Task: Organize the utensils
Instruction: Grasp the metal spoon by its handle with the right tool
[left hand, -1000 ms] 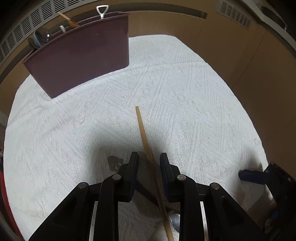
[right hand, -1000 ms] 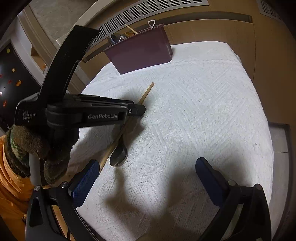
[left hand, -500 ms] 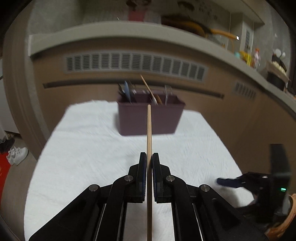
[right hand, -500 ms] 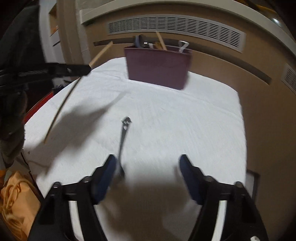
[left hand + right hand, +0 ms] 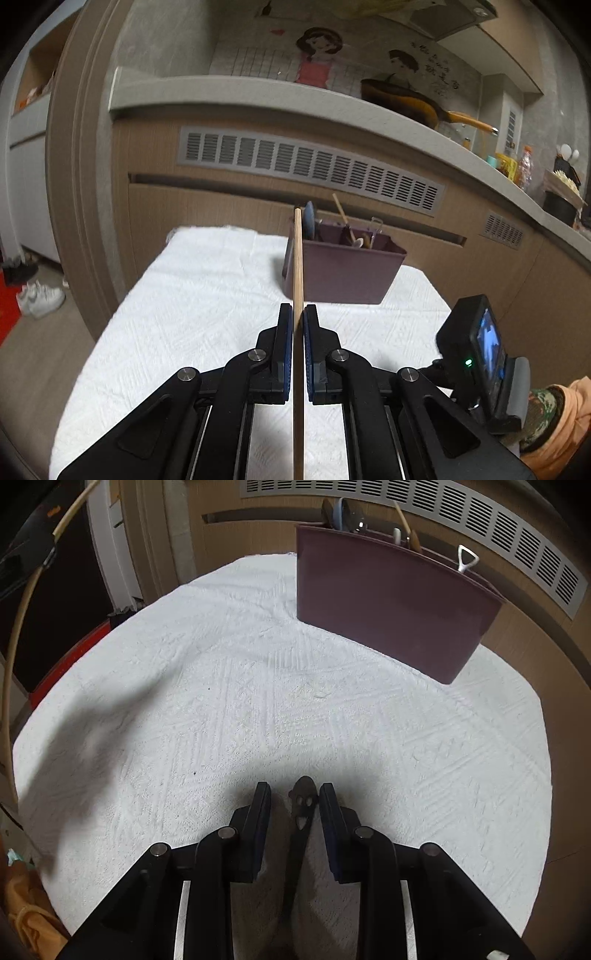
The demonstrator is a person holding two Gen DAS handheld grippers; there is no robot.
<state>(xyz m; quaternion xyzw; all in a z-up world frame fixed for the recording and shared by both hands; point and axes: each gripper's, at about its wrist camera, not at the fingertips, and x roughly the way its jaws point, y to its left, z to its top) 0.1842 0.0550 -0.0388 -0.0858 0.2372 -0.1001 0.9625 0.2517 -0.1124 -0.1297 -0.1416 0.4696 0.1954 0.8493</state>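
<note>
My left gripper (image 5: 298,314) is shut on a long wooden chopstick (image 5: 297,266), held above the white cloth (image 5: 207,295) and pointing toward the maroon utensil bin (image 5: 343,273). The bin holds several utensils. In the right wrist view the bin (image 5: 391,602) stands at the far side of the cloth. My right gripper (image 5: 294,797) is low over the cloth with its jaws closing around the decorated handle of a metal spoon (image 5: 301,812) that lies between them. A gap shows on each side of the handle. The chopstick (image 5: 22,602) shows at the far left.
A wooden cabinet front with a grey vent (image 5: 306,166) rises behind the bin, under a grey counter with a pan (image 5: 406,103). The right hand's device (image 5: 480,354) and an orange sleeve (image 5: 554,424) sit at the cloth's right edge. Shoes (image 5: 37,295) lie on the floor at left.
My left gripper closed on the chopstick, lifted it off the cloth and turned it toward the bin. My right gripper swung over the spoon, came down around its handle and narrowed.
</note>
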